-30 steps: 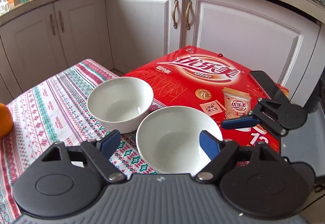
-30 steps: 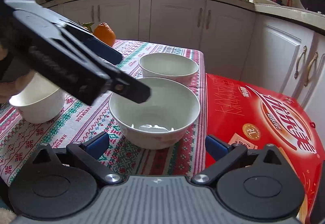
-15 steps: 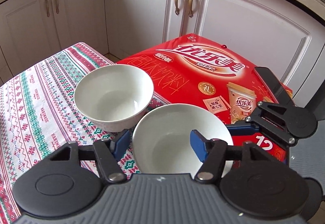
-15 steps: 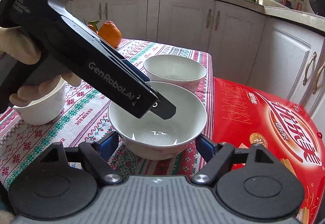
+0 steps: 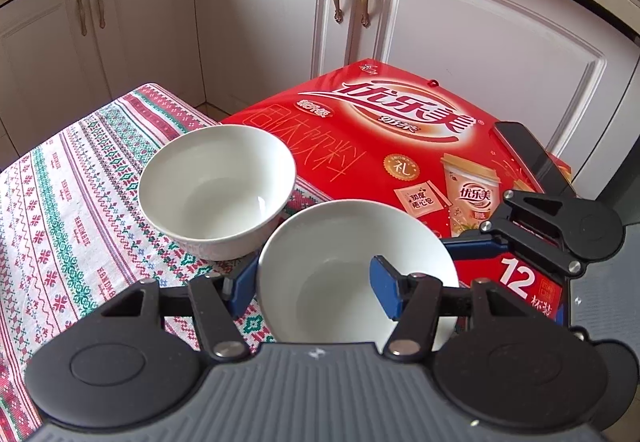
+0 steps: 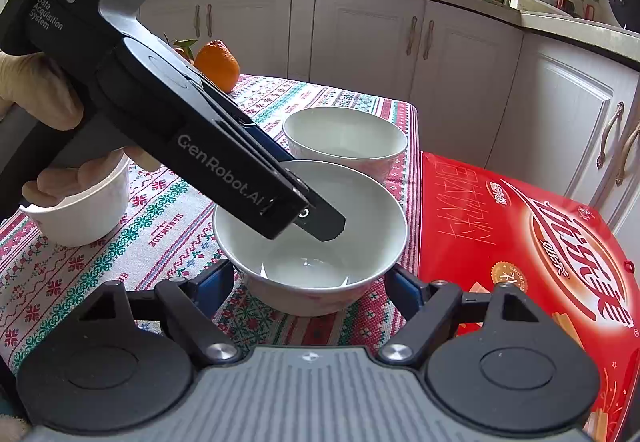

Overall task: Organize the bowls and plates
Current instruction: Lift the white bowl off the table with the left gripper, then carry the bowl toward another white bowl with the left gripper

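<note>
Near bowl [image 5: 352, 274] sits at the worktop [image 5: 60, 201] edge, beside the red box [image 5: 400, 145]. Since a second ago both grippers have closed in. Left gripper [image 5: 316, 278] is now clenched on the bowl's rim, one finger inside, one outside. Right gripper [image 6: 310, 282] has narrowed to flank the bowl's base; whether its pads press cannot be told. Bowl not yet lifted. Judgement: grasp secured, ready for stacking into the far bowl [image 5: 216, 185].
</note>
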